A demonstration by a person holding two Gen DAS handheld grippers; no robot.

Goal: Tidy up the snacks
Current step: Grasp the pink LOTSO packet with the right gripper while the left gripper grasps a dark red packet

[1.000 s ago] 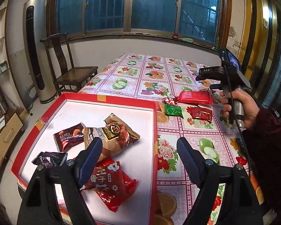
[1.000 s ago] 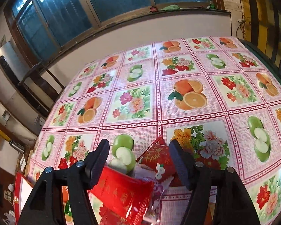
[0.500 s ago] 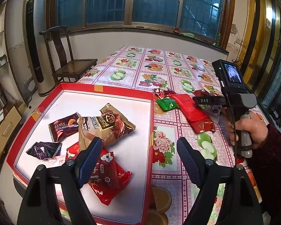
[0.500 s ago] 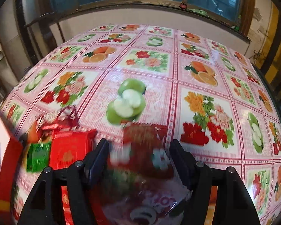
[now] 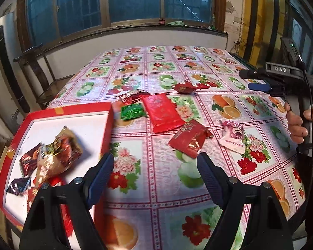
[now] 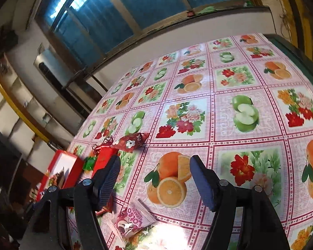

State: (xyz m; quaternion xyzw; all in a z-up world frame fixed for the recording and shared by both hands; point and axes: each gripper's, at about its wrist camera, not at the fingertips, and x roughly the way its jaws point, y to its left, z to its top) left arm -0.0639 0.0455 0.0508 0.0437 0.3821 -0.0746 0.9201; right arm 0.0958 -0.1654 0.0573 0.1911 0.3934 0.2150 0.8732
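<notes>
The flowered tablecloth (image 5: 208,112) carries everything — a red tray (image 5: 106,129) at its left edge holds several snack packets (image 5: 58,154). Right of the tray lie a long red packet (image 5: 162,112), a green one (image 5: 132,111) and a pink one (image 5: 232,137). Left gripper (image 5: 155,173) and right gripper (image 6: 154,179) both gape wide, empty.

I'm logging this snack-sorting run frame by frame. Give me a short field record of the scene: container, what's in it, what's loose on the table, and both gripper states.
container: red tray, at the table's left edge
in tray: brown snack bag, a few small dark packets
loose on tablecloth: green packet, long red packet, red foil packet, pink-white packet, small red packet
left gripper: open, empty, over the tablecloth beside the tray
right gripper: open, empty, above the table
</notes>
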